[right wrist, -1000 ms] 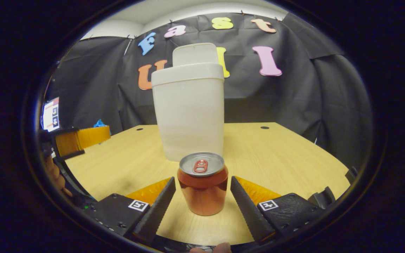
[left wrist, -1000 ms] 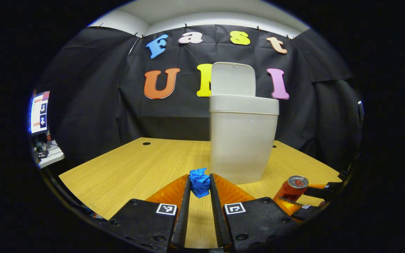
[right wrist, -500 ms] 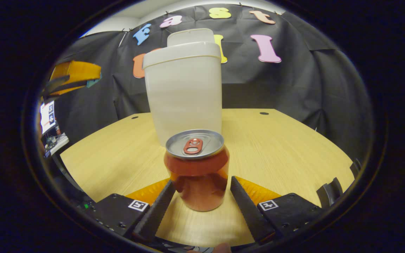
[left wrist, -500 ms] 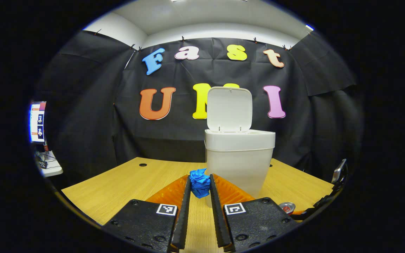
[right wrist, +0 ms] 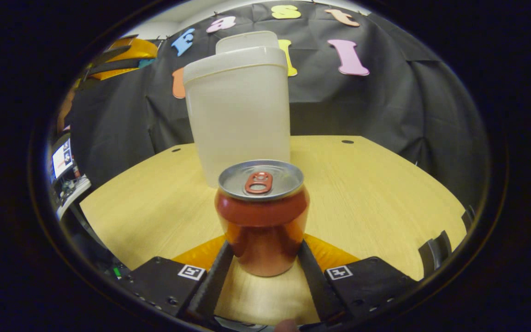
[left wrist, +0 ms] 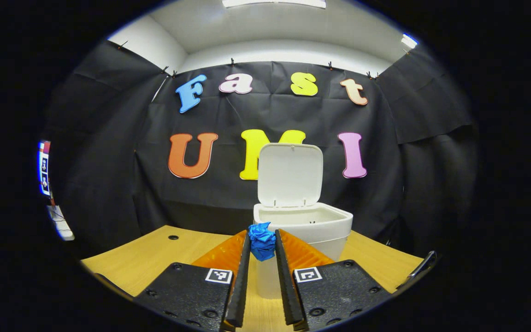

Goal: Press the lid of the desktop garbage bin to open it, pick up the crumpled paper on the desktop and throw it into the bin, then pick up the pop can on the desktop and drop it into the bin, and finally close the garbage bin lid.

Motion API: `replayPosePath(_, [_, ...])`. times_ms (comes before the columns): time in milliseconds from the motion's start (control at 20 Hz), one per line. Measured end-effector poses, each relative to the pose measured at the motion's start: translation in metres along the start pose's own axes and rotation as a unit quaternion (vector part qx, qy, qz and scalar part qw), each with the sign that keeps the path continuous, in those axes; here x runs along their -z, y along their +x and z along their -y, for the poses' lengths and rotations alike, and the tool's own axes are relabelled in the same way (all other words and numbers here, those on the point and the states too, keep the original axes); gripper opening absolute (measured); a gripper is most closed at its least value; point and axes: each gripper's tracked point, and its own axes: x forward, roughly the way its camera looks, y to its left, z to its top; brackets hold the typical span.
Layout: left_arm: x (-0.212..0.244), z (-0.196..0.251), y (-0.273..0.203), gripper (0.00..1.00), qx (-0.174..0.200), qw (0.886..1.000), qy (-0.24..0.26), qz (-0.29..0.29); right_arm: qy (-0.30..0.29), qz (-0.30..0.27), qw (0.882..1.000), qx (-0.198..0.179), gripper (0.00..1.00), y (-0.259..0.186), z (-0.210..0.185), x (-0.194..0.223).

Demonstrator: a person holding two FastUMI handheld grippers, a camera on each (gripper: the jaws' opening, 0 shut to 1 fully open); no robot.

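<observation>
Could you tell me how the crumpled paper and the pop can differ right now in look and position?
The crumpled paper is blue, wrinkled and irregular; the pop can is a smooth red cylinder with a silver top. The paper is held up near the open bin's rim; the can stands upright on the desk. Shared: each sits between a gripper's jaws.

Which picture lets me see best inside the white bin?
The left gripper view. It looks down past the blue crumpled paper over the rim of the bin, so you see its inner wall under the raised lid. The right gripper view sits lower, behind the pop can, and shows the bin's outside.
</observation>
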Motion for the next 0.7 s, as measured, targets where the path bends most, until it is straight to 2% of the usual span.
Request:
replayPosePath(150, [-0.029, 0.002, 0.023, 0.35, 0.005, 1.0, 0.006, 0.023, -0.003, 0.014, 1.0, -0.003, 0.8, -0.01, 0.005, -0.013])
replayPosePath(200, [-0.037, 0.005, 0.032, 0.31, 0.008, 1.0, 0.003, 0.028, -0.001, 0.017, 1.0, -0.004, 0.8, -0.012, 0.009, -0.016])
replayPosePath(400, [-0.051, 0.015, 0.072, 0.35, 0.022, 0.999, 0.002, 0.026, 0.006, 0.033, 0.999, -0.003, 0.8, -0.024, 0.019, -0.033])
replayPosePath(700, [-0.023, 0.038, 0.13, 0.35, 0.038, 0.999, 0.023, -0.019, -0.006, 0.046, 0.999, -0.006, 0.8, -0.028, 0.034, -0.046])
